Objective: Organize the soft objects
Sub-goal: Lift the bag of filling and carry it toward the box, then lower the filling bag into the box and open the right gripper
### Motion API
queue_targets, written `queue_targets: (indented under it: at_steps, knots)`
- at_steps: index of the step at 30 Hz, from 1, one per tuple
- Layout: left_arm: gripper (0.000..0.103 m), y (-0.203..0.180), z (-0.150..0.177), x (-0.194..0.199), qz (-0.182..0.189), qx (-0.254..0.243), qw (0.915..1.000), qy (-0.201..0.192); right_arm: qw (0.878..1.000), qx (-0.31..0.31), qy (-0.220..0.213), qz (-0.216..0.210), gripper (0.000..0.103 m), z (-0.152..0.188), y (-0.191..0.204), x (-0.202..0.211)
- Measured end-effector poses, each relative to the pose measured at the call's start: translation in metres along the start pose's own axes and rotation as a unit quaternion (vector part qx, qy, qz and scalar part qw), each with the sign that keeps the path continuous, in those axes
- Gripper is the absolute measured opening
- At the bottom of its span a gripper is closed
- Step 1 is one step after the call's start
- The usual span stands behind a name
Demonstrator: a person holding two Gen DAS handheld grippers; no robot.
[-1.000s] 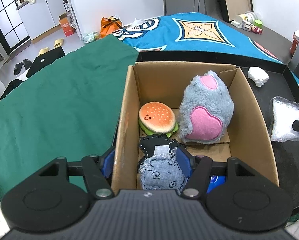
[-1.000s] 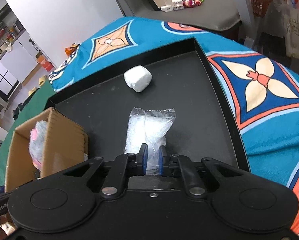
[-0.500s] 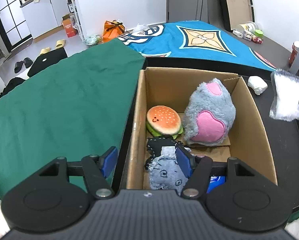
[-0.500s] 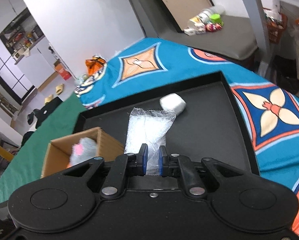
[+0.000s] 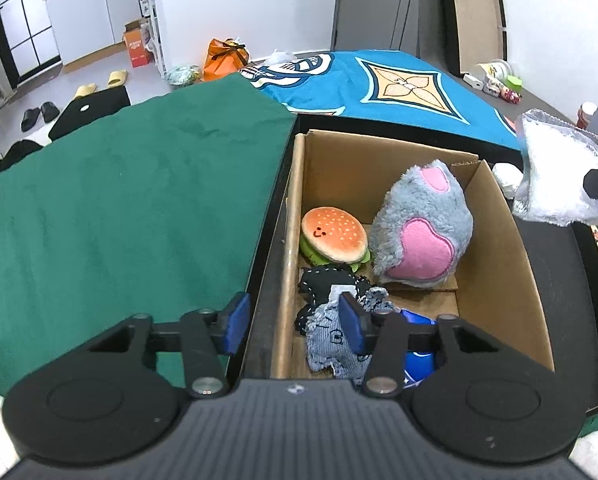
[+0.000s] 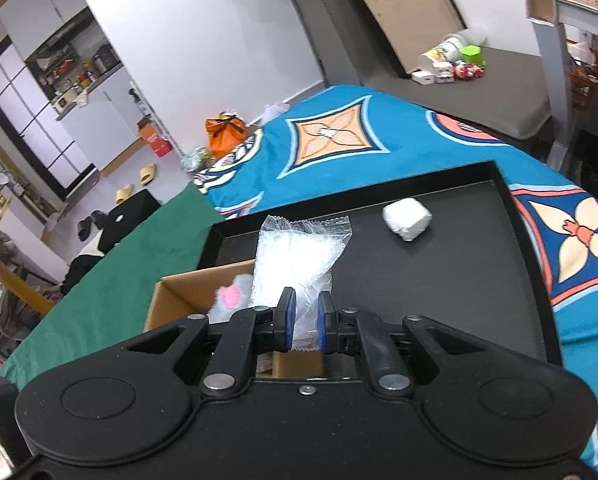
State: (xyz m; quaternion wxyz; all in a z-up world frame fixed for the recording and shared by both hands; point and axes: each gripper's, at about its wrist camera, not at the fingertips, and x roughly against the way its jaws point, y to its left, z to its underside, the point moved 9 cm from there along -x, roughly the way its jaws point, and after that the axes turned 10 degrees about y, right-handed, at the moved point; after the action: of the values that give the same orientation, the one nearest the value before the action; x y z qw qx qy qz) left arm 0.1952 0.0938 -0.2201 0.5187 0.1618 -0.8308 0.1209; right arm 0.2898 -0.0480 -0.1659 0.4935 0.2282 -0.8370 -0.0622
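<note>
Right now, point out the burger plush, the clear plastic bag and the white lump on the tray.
burger plush [image 5: 334, 233], left wrist view, on its bun top.
clear plastic bag [image 6: 299, 256], right wrist view, on its white filling.
white lump [image 6: 407, 220], right wrist view, on its middle.

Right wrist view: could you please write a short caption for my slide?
Right gripper holds a clear plastic bag above the black tray, near the cardboard box.

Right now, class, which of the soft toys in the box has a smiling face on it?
The burger toy, at the box's left wall. Its orange bun carries a small smile; the grey plush beside it shows only pink patches, and the denim toy lies nearer the camera.
</note>
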Motion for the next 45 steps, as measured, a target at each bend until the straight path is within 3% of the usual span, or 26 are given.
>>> queue_targets:
  at_steps: [12, 22, 45]
  knots:
    - [0.014, 0.013, 0.006, -0.002, 0.022, 0.029, 0.9993, 0.009, 0.999, 0.026, 0.029, -0.023, 0.012, 0.02, 0.04, -0.009]
    - [0.011, 0.015, 0.008, 0.002, 0.041, 0.042, 0.9983, 0.005, 0.997, 0.033, 0.059, -0.034, 0.012, 0.039, 0.054, -0.015]
    - [0.011, 0.016, 0.006, 0.002, 0.039, 0.046, 0.9981, 0.007, 0.981, 0.044, 0.165, -0.092, 0.017, 0.088, 0.085, -0.04]
